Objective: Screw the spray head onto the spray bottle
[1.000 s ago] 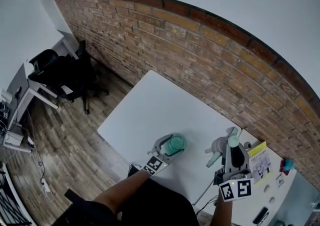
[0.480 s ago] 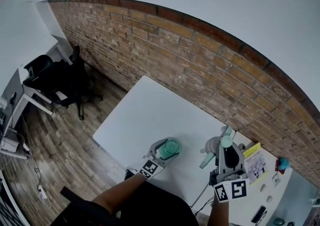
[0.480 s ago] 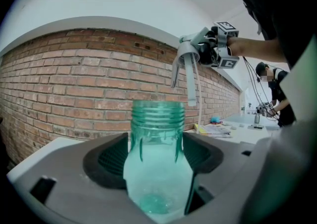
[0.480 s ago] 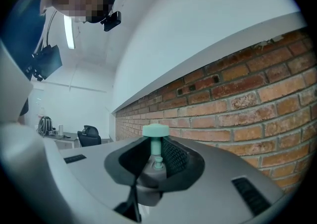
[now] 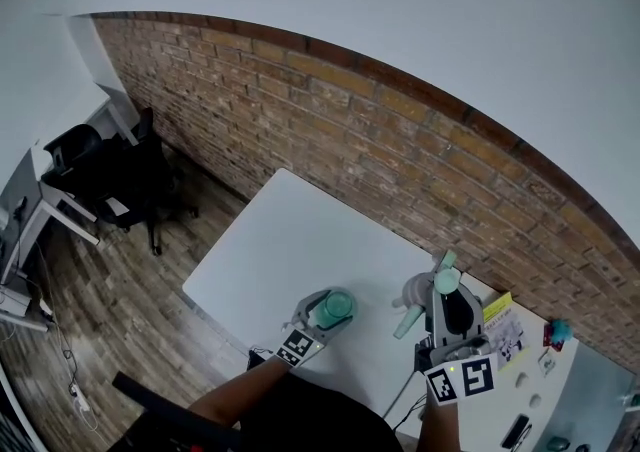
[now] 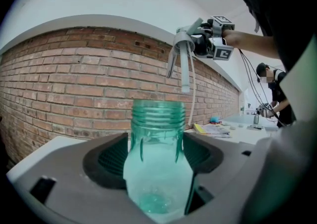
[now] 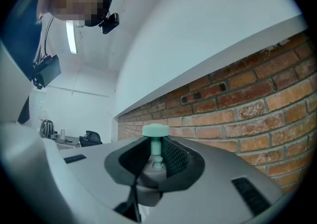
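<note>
Right gripper (image 5: 440, 292) has carried the spray head (image 6: 182, 44) a little higher, up and to the right of the spray bottle (image 6: 158, 168). Left gripper (image 5: 318, 318) hasn't shifted, with its jaws clamped on the bottle's body just under the bare threads. The bottle stands upright over the white table (image 5: 290, 230). Right jaws are clamped on the spray head, and the dip tube (image 6: 192, 94) hangs free. The bottle looks like thin, light, see-through plastic and likely dents if squeezed hard - hold it below the shoulder. The head looks stiff and light, the tube floppy - grip the body, leaving the collar free.
</note>
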### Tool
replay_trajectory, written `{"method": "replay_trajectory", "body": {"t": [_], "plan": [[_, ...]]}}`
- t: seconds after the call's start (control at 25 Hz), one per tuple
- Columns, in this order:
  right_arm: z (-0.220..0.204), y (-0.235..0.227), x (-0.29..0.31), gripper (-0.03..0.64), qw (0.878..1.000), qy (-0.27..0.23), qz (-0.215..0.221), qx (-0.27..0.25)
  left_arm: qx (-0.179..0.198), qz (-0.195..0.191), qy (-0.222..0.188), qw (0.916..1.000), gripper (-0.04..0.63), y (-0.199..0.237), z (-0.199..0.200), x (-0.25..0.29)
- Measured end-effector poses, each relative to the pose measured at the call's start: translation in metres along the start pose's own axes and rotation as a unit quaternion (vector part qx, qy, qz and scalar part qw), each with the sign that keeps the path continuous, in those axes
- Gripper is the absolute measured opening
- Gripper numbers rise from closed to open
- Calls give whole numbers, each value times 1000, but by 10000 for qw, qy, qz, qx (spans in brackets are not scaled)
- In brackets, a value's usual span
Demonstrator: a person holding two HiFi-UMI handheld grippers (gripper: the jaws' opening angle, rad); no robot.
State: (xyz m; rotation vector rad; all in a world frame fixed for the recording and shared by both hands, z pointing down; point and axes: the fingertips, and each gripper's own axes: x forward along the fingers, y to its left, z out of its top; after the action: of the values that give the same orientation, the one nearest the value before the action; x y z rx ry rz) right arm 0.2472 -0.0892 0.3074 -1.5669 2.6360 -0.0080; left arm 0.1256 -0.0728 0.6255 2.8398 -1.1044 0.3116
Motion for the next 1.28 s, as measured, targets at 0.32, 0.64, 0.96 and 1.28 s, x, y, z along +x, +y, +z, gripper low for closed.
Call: {"method": "replay_trajectory", "body": {"t": [0.32, 0.64, 0.96, 1.28], "plan": [[21, 6, 7, 67, 9998, -146, 98, -43, -30, -90, 59, 9999, 330, 0, 0, 2], [31, 6, 10, 67, 9997, -201, 81, -70, -79, -118, 73, 9999, 330, 0, 0, 1], [34, 9, 12, 67, 9997, -227, 110, -74, -61, -158, 74, 9998, 330, -1, 0, 4], [44, 18, 12, 67, 9992, -357, 188, -80, -56, -184, 72, 9998, 331, -1, -1, 4]]}}
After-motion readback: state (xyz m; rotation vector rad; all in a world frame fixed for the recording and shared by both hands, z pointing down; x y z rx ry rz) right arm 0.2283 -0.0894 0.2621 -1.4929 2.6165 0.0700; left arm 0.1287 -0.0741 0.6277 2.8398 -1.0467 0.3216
